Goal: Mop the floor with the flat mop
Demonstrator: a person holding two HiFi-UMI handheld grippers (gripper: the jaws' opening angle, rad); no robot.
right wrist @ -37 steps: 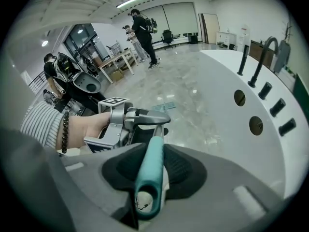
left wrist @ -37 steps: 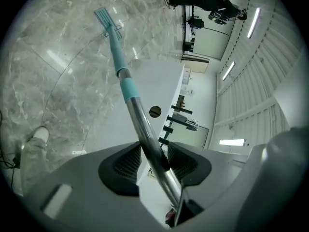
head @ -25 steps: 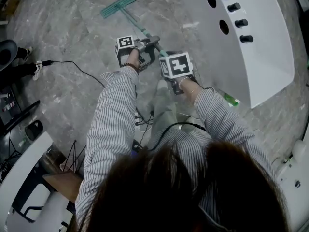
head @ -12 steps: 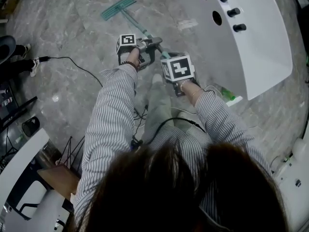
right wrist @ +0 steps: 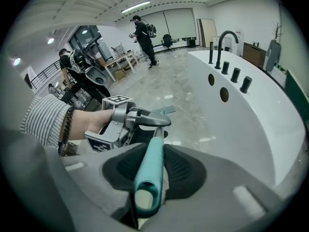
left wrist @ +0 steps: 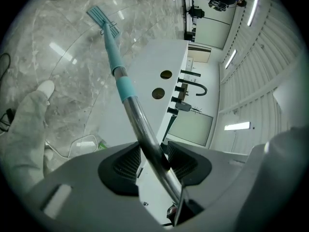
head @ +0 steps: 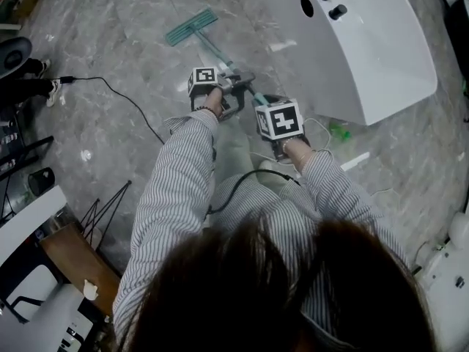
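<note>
**One mop, two claws, one tub alongside**

There is one flat mop (left wrist: 126,88) here and two claws on it, each carrying one marker cube (head: 204,79). The left claw (left wrist: 153,153) sits further down the shaft. The steel pole (left wrist: 144,129) runs lengthwise between its jaws and lies against one pad. A thin pale gap seems to show beside the other pad, so the hold looks slack rather than clamped. Those jaws have just been easing wider, with the pole between them. The right claw (right wrist: 150,158) is just behind the left one, nearer the person. Its two pads are closed tight on the teal handle end (right wrist: 149,178), which fills the space between them.

From the left claw the pole slopes away and down to the single mop head (head: 192,26). The head lies on the grey marbled floor (head: 110,42), well ahead of both claws.

One white bathtub (head: 381,57) stands just to the right of the claws and the pole. Its rim shows three black knobs (right wrist: 235,74) and two round holes (right wrist: 224,94). One black cable (head: 124,105) trails over the floor off to the left of the left claw. Far beyond the claws, across the room, two other people (right wrist: 143,33) are in sight.
</note>
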